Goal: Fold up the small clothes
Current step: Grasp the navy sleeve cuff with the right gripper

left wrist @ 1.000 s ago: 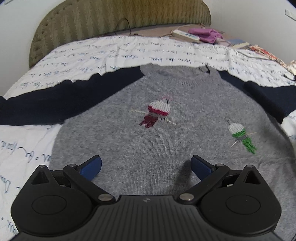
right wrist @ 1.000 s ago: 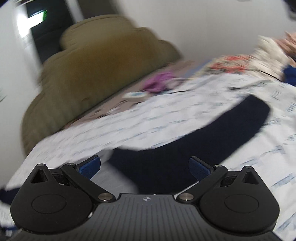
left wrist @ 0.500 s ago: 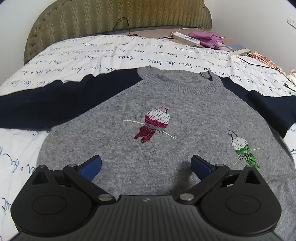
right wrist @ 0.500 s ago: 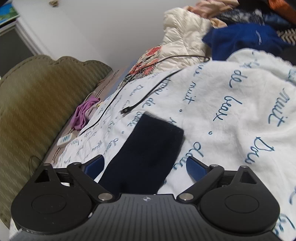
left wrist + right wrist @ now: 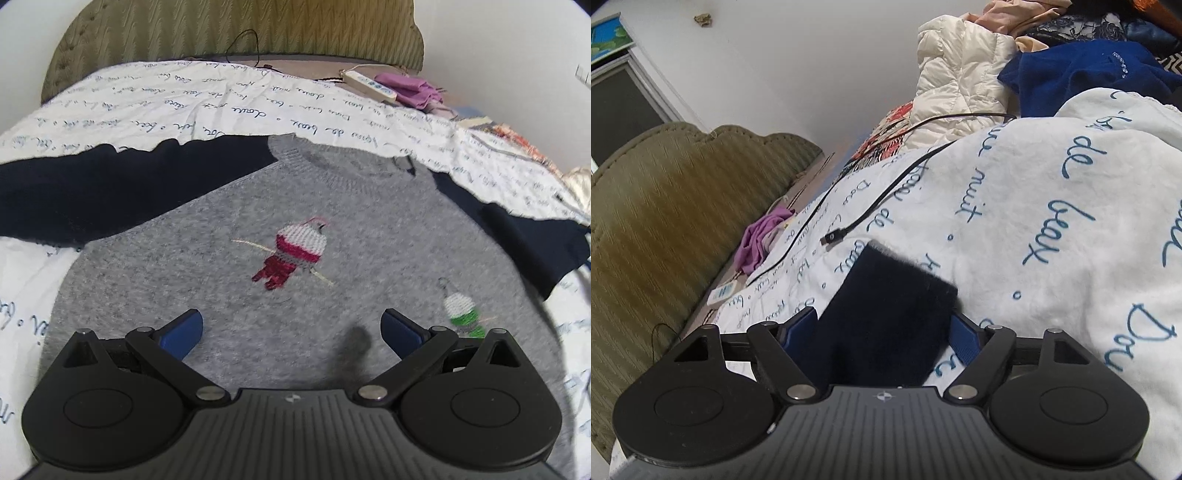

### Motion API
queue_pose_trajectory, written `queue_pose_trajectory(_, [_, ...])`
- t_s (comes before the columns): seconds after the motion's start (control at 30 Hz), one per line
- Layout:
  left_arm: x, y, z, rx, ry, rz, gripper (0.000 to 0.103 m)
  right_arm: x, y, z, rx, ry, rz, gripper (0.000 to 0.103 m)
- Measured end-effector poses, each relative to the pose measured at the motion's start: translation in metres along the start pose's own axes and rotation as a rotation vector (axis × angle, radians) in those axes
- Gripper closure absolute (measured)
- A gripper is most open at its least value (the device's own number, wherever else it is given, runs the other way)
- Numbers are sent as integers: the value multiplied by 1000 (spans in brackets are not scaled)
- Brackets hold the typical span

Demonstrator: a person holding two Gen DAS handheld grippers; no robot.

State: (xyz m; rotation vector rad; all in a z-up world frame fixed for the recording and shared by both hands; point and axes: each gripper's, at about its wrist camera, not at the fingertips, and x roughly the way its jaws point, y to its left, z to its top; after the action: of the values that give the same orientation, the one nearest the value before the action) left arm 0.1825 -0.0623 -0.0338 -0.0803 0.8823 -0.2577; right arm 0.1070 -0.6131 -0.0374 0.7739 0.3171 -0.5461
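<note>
A grey knit sweater (image 5: 295, 295) with navy sleeves and two embroidered birds lies flat, front up, on the white printed blanket (image 5: 221, 107). My left gripper (image 5: 291, 328) hovers open over the lower part of its grey body, with nothing between the fingers. In the right wrist view, the navy cuff (image 5: 886, 302) of the sweater's right sleeve lies between the blue pads of my right gripper (image 5: 882, 332). Its jaws are closing on either side of the cuff, and the cloth still lies flat and unbunched. In the left wrist view the same sleeve (image 5: 535, 240) reaches off to the right.
An olive padded headboard (image 5: 236, 33) stands behind the bed. A purple cloth (image 5: 410, 88) and a white power strip (image 5: 369, 85) lie by it. A black cable (image 5: 879, 206) ends just beyond the cuff. A white puffer jacket (image 5: 960, 74) and a blue garment (image 5: 1089, 74) are piled beyond.
My right gripper has swung along the navy sleeve to its cuff, rolling as it went, and its jaws have narrowed around the cuff. The left gripper has barely shifted.
</note>
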Motion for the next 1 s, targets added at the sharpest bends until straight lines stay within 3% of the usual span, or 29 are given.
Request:
queue_pose_trajectory(0.07, [-1,2,2,-37,2,-22,0,4,-4,3,24,-6,7,33])
queue_pose_trajectory(0.13, [-1,3,3,-71,3,-40,0,9,-5,5,19,11,-2,61])
queue_pose_trajectory(0.2, [-1,3,3,-101,0,-48,0,13,-5,5,6,24,-10,82])
queue_pose_trajectory(0.37, [0,2,-1,-141,1,-89,0,7,-2,3,-25,2,15,87])
queue_pose_trajectory(0.8, [8,-12,-9,-42,28,-21,0,3,9,-1,-93,23,-10,87])
queue_pose_trajectory(0.9, [6,-11,-8,-33,25,-32,0,-1,16,-2,-123,21,-10,89])
queue_pose_trajectory(1.0, [-2,-5,-1,-88,-7,-78,0,-13,36,-3,-200,-11,-4,89])
